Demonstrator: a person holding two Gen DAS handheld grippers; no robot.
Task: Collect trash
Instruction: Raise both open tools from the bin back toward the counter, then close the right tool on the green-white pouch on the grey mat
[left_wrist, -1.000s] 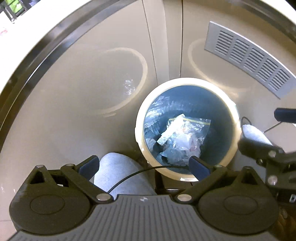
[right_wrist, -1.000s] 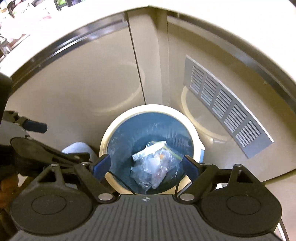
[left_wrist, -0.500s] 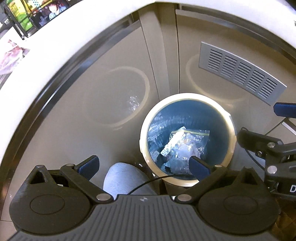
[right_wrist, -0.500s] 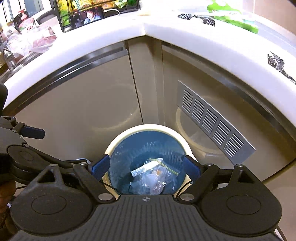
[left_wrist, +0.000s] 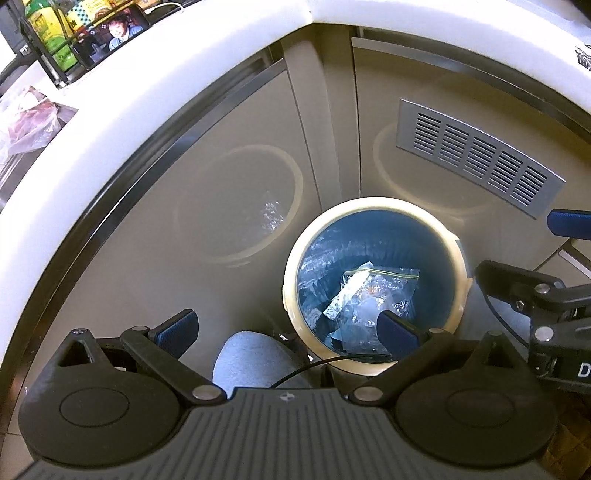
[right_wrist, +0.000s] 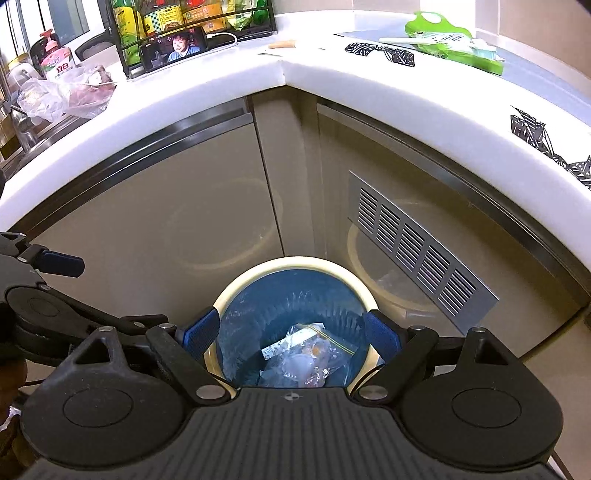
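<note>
- Both the left gripper (left_wrist: 286, 330) and right gripper (right_wrist: 291, 330) are held wide open, empty.
- Clear bagged trash (right_wrist: 306, 356) is seen low-centre, inside the blue-lined bin (right_wrist: 295, 264), presumably so it is contained.

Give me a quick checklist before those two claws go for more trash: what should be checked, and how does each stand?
1. Left gripper open and empty: ok.
2. Right gripper open and empty: ok.
3. Bin upright, mouth uncovered: ok.
4. Last trash, a clear bag, lies inside the bin, not on its rim: ok.
5. Room left in the bin: ok, the pile sits low.
6. Next trash located: cannot tell; a plastic bag and a green pack lie on the counter, but whether they are trash is unclear.
</note>
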